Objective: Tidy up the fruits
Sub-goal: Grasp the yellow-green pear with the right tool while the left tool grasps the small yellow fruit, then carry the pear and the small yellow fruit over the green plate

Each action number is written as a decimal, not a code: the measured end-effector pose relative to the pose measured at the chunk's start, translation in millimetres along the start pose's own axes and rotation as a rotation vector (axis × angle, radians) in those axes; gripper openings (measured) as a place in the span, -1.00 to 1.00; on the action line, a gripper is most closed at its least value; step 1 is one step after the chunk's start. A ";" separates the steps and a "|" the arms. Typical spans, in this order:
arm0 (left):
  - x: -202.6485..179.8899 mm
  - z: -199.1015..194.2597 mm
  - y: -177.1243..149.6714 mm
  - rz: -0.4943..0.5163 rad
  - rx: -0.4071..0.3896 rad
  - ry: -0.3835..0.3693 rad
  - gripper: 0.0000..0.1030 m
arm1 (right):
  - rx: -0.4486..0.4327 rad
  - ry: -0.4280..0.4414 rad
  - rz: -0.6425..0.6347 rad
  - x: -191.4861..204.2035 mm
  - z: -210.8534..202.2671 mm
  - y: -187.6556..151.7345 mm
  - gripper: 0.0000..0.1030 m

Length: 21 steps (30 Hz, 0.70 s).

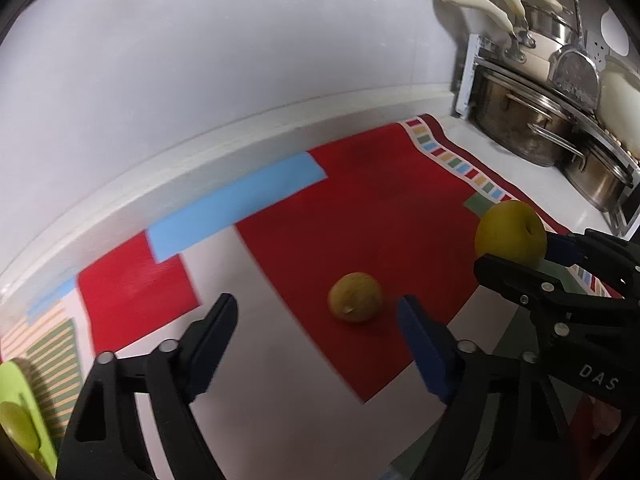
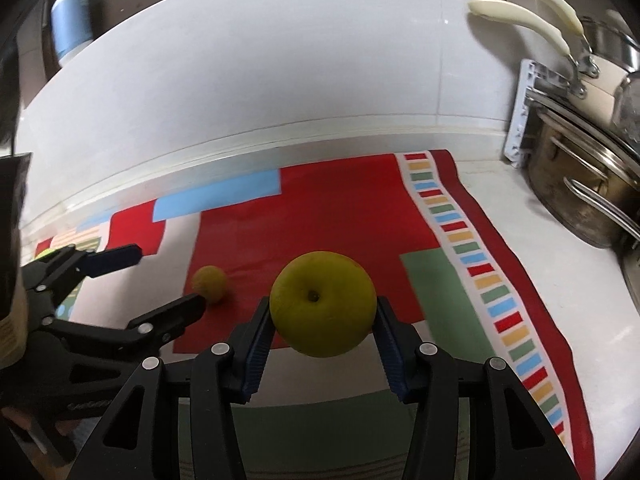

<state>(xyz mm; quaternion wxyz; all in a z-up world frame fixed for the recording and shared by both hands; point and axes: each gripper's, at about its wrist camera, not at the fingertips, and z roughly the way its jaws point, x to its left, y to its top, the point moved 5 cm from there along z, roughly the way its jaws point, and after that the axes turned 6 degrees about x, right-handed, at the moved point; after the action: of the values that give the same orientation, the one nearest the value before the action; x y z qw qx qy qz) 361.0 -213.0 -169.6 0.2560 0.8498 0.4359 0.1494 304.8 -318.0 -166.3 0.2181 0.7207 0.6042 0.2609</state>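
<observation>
A yellow-green apple (image 2: 322,303) is held between the fingers of my right gripper (image 2: 322,320), just above the mat; it also shows in the left wrist view (image 1: 511,232) at the right, with the right gripper (image 1: 516,254) around it. A small yellow fruit (image 1: 355,297) lies on the red part of the patterned mat (image 1: 360,208). My left gripper (image 1: 318,316) is open, its fingers on either side of and just short of that small fruit (image 2: 209,283). The left gripper (image 2: 168,278) shows at the left of the right wrist view.
Steel pots (image 2: 580,192) with cream-handled pans (image 1: 536,28) stand at the right on the white counter. A lime-green tray (image 1: 16,412) with a fruit in it sits at the far left. A white wall ledge (image 2: 240,144) runs behind the mat.
</observation>
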 end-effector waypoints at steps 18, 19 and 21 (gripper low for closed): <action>-13.6 7.5 5.3 -0.004 0.022 -0.051 -0.42 | -0.001 -0.007 0.022 -13.1 1.1 -3.0 -0.04; -12.8 4.2 5.3 -0.008 0.017 -0.049 -0.42 | -0.003 -0.005 0.022 -12.1 -0.2 -2.6 -0.04; -11.0 -5.1 5.4 -0.015 -0.002 -0.035 -0.42 | -0.007 -0.001 0.021 -10.0 -3.5 -2.0 -0.04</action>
<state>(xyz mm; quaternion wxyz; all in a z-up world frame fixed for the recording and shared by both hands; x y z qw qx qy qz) 355.8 -223.1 -162.7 0.2655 0.8488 0.4375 0.1327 299.7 -327.5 -166.0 0.2181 0.7263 0.5957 0.2649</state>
